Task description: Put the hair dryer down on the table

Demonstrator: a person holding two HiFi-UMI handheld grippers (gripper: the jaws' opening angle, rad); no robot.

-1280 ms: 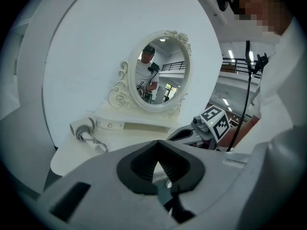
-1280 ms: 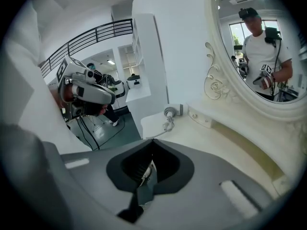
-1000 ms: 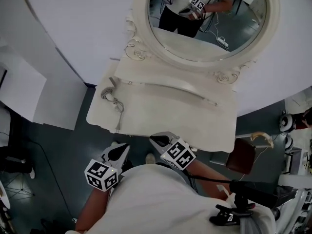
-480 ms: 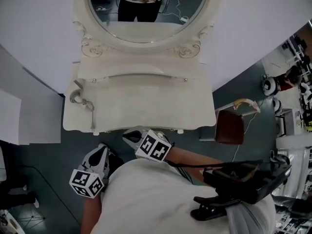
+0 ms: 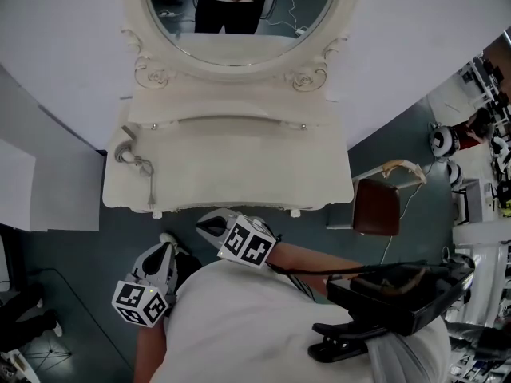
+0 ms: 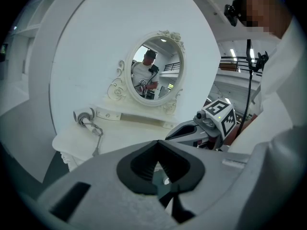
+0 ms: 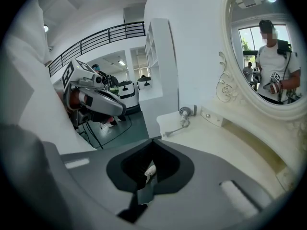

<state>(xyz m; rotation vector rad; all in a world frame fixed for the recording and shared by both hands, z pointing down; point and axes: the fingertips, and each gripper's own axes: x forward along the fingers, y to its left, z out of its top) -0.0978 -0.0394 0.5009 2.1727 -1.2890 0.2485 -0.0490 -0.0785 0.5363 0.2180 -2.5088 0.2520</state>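
Head view: table (image 5: 239,166) seen from above; its front edge lies just beyond both grippers and neither reaches over it.
Hair dryer (image 5: 124,152): lies on the table's far-left corner, close to the left edge; cord (image 5: 149,183) runs toward the front edge.
Left gripper (image 5: 166,239): fingers together, nothing in them; held by the person's body over the floor (image 5: 72,238), short of the table's front-left part.
Right gripper (image 5: 206,224): fingers together, nothing in them; tips just short of the front edge, left of its middle.
Open room: plain cream top from the cord across to the right edge; open floor left of the table.
Right side: brown chair (image 5: 377,207) near the front-right corner, apart from the table.
Back edge: raised ledge (image 5: 227,110) under an oval mirror (image 5: 239,6), against a white wall (image 5: 415,38).
Surface: cream, matte, curved edges.
Room: dark teal floor; gear stands at the far right.
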